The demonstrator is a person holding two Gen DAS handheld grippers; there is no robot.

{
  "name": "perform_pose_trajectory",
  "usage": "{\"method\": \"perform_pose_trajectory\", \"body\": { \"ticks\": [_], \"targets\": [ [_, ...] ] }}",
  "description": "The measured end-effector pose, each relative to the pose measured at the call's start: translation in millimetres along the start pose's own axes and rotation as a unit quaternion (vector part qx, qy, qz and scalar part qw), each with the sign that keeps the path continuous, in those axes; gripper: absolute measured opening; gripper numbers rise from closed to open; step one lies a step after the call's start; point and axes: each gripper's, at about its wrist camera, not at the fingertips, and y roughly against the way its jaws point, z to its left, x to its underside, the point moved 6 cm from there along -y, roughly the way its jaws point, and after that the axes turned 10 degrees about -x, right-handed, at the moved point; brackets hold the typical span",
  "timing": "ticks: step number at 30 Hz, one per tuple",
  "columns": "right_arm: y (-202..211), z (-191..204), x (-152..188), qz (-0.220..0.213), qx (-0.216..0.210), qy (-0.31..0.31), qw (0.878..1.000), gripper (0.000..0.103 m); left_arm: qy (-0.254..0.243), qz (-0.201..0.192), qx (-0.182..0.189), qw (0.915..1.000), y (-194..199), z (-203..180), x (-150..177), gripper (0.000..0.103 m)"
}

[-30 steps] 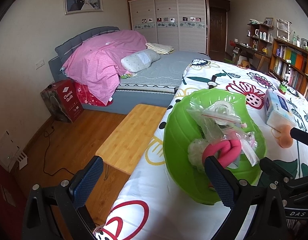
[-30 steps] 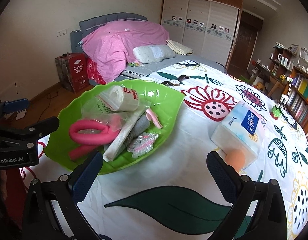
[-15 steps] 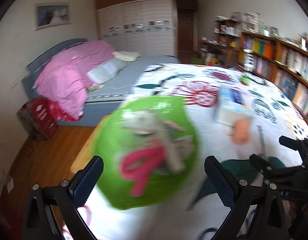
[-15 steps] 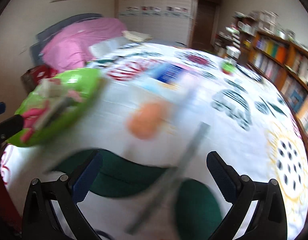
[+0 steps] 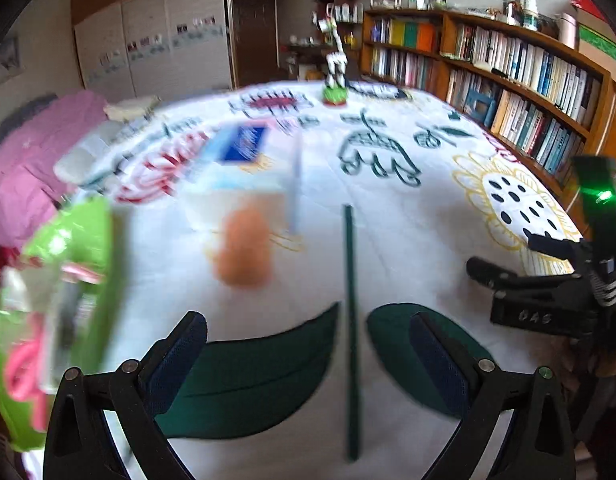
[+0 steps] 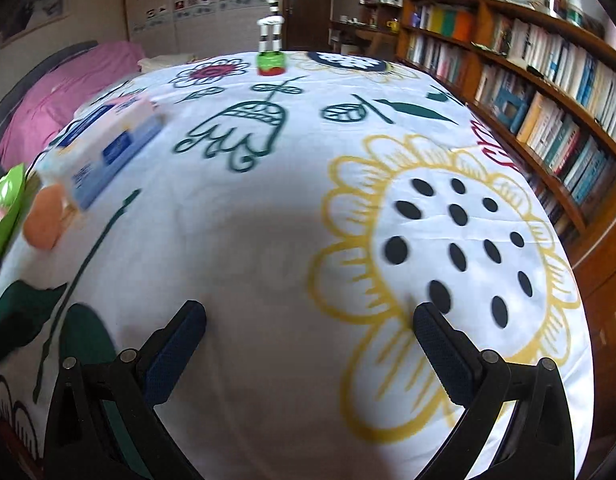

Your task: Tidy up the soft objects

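Observation:
An orange soft sponge [image 5: 244, 252] lies on the flowered tablecloth [image 5: 387, 248] in front of a blue and white tissue pack [image 5: 236, 160]. The green leaf-shaped tray [image 5: 68, 264] with a pink ring and plastic bags sits at the left edge. My left gripper [image 5: 308, 356] hangs open over the dark green leaf print, empty. In the right wrist view my right gripper [image 6: 309, 344] is open and empty above the yellow sunflower print; the sponge [image 6: 44, 216], tissue pack [image 6: 104, 152] and a sliver of tray [image 6: 4, 208] lie far left. The right tool's body [image 5: 547, 296] shows at right.
A small striped toy on a green and red base [image 6: 270, 52] stands at the far side of the table. Bookshelves [image 6: 547, 92] run along the right wall. A bed with a pink quilt [image 5: 24, 160] lies beyond the table on the left.
Both grippers have swung to the right, away from the green tray. The tray slid to the left edge of both views; the sponge and tissue pack moved left. Both stay open.

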Motion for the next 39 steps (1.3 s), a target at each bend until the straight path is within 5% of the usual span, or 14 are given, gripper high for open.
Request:
{"method": "perform_pose_trajectory", "body": {
  "ticks": [6,9,39],
  "targets": [
    [-3,-7,-2,-0.011,-0.003,-0.009,1.000,0.103,0.026,0.032,-0.004,0.9991,-26,-12,1,0.103],
    [-4,-5,-2,-0.013,-0.003,-0.009,1.000,0.103,0.012,0.018,-0.033,0.9992,-31,-16,0,0.103],
    [-4,-5,-2,-0.013,-0.002,-0.009,1.000,0.103,0.020,0.001,-0.038,0.9991,-34,-19,-4,0.103]
  ]
}}
